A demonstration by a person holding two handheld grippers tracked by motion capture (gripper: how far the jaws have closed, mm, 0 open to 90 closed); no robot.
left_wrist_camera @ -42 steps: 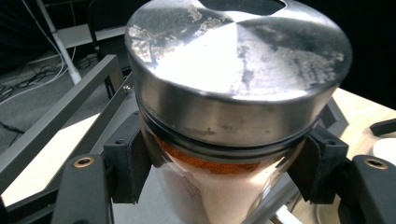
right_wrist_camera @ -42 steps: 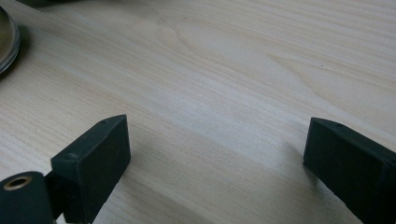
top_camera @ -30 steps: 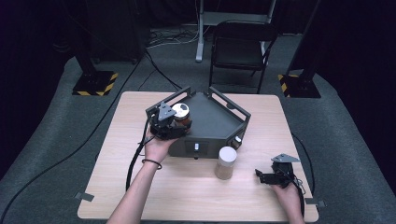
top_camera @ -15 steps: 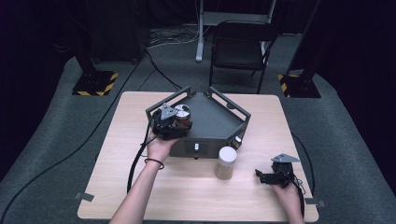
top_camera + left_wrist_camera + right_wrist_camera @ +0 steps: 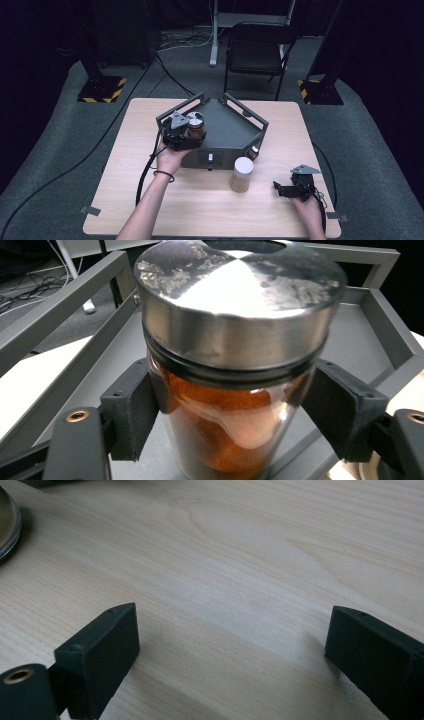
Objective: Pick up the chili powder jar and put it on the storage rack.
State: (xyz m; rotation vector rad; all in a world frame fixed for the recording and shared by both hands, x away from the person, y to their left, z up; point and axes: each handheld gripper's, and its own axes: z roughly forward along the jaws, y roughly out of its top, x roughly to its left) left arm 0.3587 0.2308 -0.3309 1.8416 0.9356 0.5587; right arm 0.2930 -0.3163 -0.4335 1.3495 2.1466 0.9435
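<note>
- Orange-brown powder fills the clear glass jar with a brushed steel lid [image 5: 235, 365], which stands upright on the floor of the dark grey metal tray with raised rail sides [image 5: 235, 131], at the tray's left front corner.
- Left gripper [image 5: 189, 136] sits at the tray's left edge; its jaws have just been opening, and in the left gripper view the pads [image 5: 131, 410] flank the jar below the lid, the left one at the glass, the right one a sliver clear: released, by my reading.
- Jar's long axis runs vertical, crosswise to the jaws; it lies straight ahead of the left gripper, by far the nearer one.
- Right gripper [image 5: 284, 189] rests on the pale wooden table [image 5: 210, 210], well to the tray's right front, jaws spread wide over bare wood, grasping nothing.
- Second jar with a white lid and tan contents [image 5: 242, 174] stands just in front of the tray, between the two grippers.
</note>
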